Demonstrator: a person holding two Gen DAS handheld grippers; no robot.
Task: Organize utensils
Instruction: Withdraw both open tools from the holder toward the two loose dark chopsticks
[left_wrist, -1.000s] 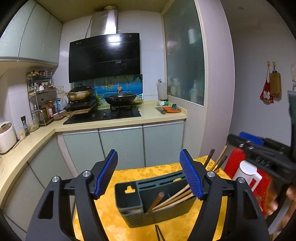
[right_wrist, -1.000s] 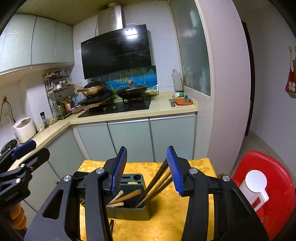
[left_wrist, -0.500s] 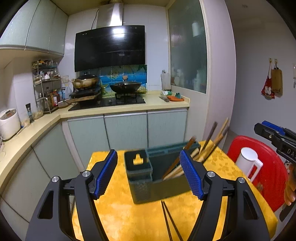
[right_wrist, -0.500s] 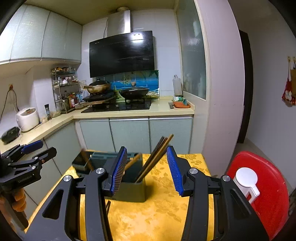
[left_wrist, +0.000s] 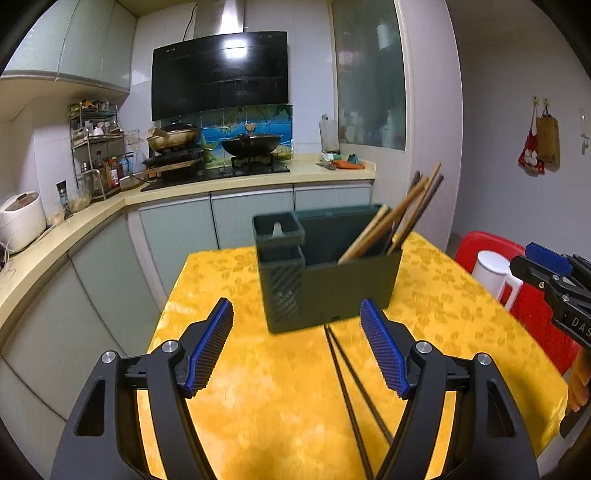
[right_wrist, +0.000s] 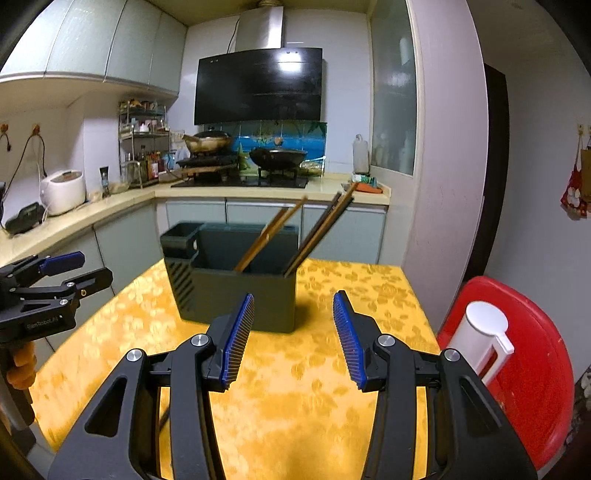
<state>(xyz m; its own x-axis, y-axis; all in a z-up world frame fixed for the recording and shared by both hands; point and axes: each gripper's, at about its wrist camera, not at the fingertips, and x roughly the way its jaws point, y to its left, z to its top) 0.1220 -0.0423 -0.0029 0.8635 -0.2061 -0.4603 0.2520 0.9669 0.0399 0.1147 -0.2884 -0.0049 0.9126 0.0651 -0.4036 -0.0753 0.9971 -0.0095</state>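
Observation:
A dark green utensil holder (left_wrist: 328, 280) (right_wrist: 236, 291) stands on the yellow table (left_wrist: 258, 387) (right_wrist: 295, 398). Several wooden and dark chopsticks (left_wrist: 399, 218) (right_wrist: 317, 232) lean out of its main compartment. Two dark chopsticks (left_wrist: 351, 380) lie flat on the cloth in front of the holder, under my left gripper's right finger. My left gripper (left_wrist: 295, 347) hangs open over the table, short of the holder, with nothing between its fingers. My right gripper (right_wrist: 293, 336) is open too, empty, just before the holder's right end. Each gripper shows at the edge of the other's view.
A red plastic stool (left_wrist: 517, 306) (right_wrist: 517, 369) with a white lidded jug (left_wrist: 493, 273) (right_wrist: 476, 339) on it stands right of the table. Behind the table runs an L-shaped kitchen counter (left_wrist: 221, 181) with woks, a spice rack and a rice cooker (left_wrist: 20, 221).
Both grippers have pulled back and sunk, so the holder now stands beyond their fingertips instead of between them. The two loose chopsticks on the cloth have come into fuller view.

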